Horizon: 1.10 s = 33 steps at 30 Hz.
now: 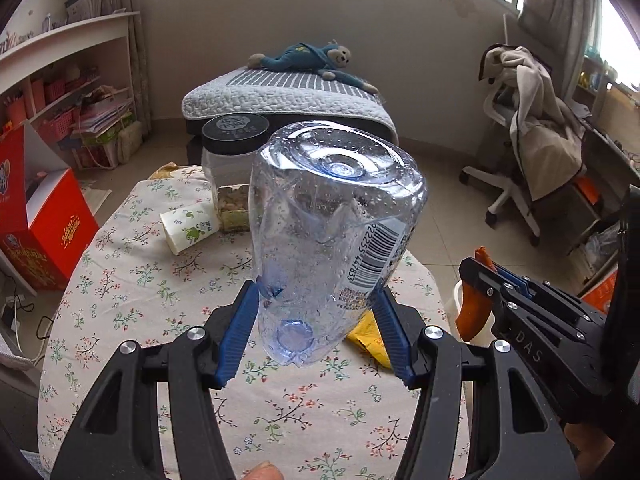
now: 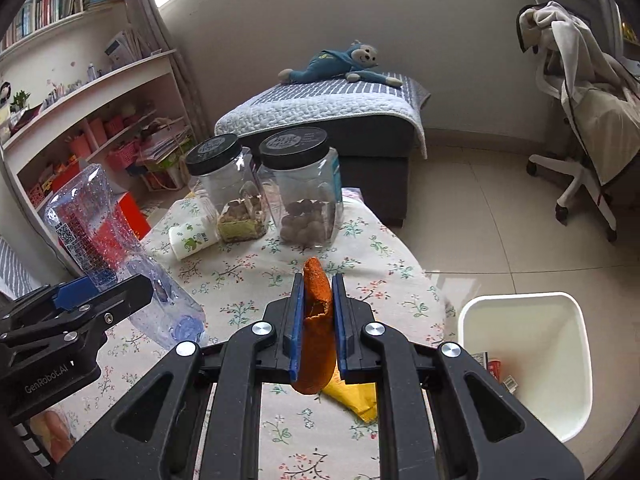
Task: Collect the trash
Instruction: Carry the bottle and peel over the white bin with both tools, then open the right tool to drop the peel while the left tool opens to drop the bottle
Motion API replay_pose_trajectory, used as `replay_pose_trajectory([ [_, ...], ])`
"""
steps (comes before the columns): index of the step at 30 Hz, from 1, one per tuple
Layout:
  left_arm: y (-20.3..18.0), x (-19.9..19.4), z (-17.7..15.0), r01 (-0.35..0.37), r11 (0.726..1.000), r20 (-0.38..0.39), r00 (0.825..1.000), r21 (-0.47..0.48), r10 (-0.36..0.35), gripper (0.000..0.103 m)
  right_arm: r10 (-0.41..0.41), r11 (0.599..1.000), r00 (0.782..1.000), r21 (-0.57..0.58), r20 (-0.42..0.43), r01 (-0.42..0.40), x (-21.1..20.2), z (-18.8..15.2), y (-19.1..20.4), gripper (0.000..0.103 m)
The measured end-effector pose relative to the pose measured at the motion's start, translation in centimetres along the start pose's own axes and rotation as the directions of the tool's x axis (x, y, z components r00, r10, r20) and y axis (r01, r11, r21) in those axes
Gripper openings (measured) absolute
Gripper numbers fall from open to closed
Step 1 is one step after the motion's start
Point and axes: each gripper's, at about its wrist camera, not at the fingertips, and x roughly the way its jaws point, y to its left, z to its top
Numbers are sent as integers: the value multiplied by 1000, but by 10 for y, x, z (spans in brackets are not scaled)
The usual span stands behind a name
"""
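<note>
With my left claw (image 1: 316, 320) clamped on the empty bottle (image 1: 332, 216) and my right claw (image 2: 316, 320) pinching orange peel (image 2: 316, 328) above the desk (image 2: 248, 276), the white bin (image 2: 528, 364) waits lower right, nearer my right hand.

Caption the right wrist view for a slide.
Right gripper clamps a curled orange peel above the floral-cloth table, beside a white plastic bin.

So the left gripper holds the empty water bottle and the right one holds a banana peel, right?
Almost. The left gripper does hold the empty water bottle, but the right gripper holds an orange peel, not a banana peel. The right wrist view shows it.
</note>
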Motion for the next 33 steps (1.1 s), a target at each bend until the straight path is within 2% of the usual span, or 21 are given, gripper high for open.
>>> replay_pose_trajectory([
  [9, -49, 11, -3, 57, 997, -5, 998, 59, -57, 58, -90, 994, 996, 63, 27, 88, -21, 3, -60, 12],
  [20, -119, 23, 0, 152, 982, -17, 988, 110, -151, 58, -208, 966, 978, 163, 21, 202, -42, -3, -134, 14],
  [25, -154, 27, -1, 198, 971, -26, 980, 137, -197, 58, -268, 940, 963, 225, 27, 255, -56, -9, -166, 35],
  [33, -204, 35, -9, 262, 946, -49, 965, 192, -257, 58, -358, 882, 933, 342, 38, 324, -83, -18, -217, 61],
])
